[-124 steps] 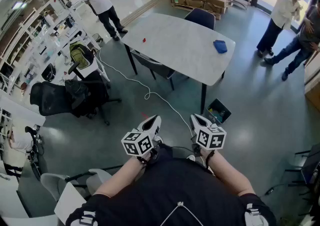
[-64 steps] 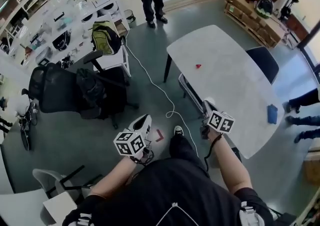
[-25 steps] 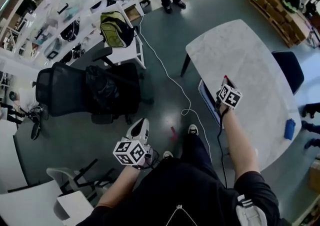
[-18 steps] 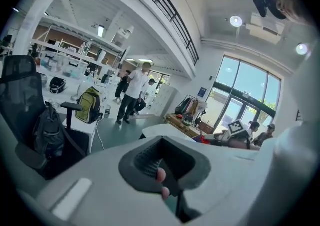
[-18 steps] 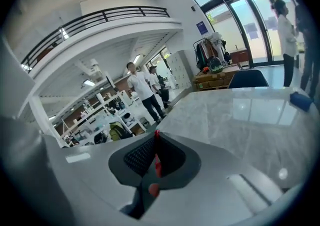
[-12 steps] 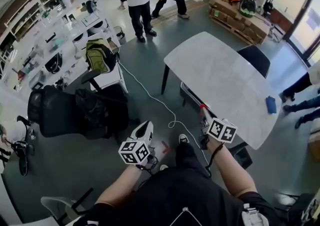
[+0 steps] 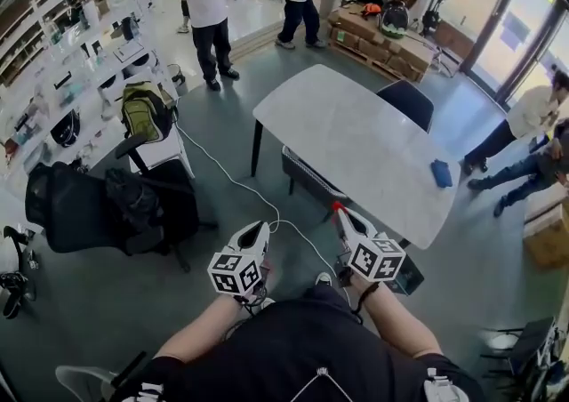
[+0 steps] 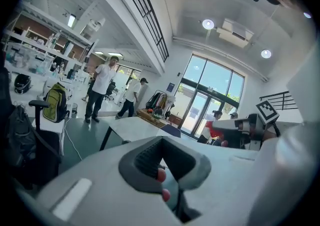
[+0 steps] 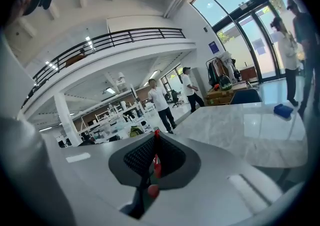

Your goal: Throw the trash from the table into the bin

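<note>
My right gripper is shut on a small red piece of trash, held at the near edge of the white table. In the right gripper view the red trash stands upright between the dark pads. A flat blue thing lies at the table's right end, also seen as the blue thing past the right jaws. The dark bin sits on the floor under the table's near corner, mostly hidden behind my right gripper's marker cube. My left gripper hangs shut over the floor, holding nothing.
A white cable runs across the floor. Black office chairs stand at left, and a dark chair stands behind the table. People stand at the back and at far right. A pallet of boxes lies beyond.
My right gripper has come back off the table top to its near edge, with the red piece still in it. The left gripper shifted a little. The view has swung toward the table's right end.
</note>
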`<state>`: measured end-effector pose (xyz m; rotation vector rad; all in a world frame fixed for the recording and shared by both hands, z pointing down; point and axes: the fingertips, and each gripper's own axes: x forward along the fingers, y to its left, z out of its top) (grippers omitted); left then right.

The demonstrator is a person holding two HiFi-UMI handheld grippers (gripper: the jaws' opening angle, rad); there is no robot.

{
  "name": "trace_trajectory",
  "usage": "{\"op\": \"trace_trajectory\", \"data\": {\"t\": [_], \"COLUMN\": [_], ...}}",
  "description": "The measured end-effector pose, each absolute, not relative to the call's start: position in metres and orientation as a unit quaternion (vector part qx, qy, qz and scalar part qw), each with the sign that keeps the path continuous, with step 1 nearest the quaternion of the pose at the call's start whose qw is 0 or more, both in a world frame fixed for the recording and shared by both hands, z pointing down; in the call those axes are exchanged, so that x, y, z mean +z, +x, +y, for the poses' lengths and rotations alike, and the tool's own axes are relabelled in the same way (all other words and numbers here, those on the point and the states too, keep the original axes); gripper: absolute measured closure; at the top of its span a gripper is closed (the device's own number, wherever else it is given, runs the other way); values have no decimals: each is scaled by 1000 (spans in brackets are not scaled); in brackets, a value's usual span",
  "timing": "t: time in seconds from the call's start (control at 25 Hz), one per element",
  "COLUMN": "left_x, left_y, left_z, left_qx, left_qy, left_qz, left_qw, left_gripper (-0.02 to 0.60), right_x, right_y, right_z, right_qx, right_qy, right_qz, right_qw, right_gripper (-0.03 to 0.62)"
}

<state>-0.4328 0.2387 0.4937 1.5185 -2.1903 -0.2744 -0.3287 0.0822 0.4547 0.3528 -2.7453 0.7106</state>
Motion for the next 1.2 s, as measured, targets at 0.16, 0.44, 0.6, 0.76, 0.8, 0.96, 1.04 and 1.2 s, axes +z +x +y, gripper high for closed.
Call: {"op": "trace_trajectory", "data": {"t": [0.16,0.44,0.6,0.76,0.8,0.96,1.04,1.2], "left_x": [492,479,490,493,494,508,518,532], "left_y": [-415,-387,-387,-385,-384,-381,-378,-364], "left_z": [231,211,223,233,235,241,240,224], "left_qx": [-97,-100,-93,-94,-96,-105,-111,-109], "left_qy": [565,584,578,571,571,570,570,590], "left_qz": [-791,-782,-784,-787,-787,-784,-781,-762], "left_qw": [214,196,204,212,214,221,229,244], "left_gripper": [581,581,581,580,581,581,581,581], "right_x": [469,475,479,487,490,506,509,508], "right_y": [-310,-295,-298,-293,-291,-281,-272,-245], "right_z": [84,82,88,95,98,102,100,96], "right_qx": [254,254,251,251,251,249,246,233], "right_qy": [126,114,113,116,118,131,142,167], "right_qz": [-948,-948,-949,-947,-946,-941,-939,-937], "right_qw": [144,153,153,164,170,187,193,200], "right_gripper": [563,563,563,563,563,563,563,563]}}
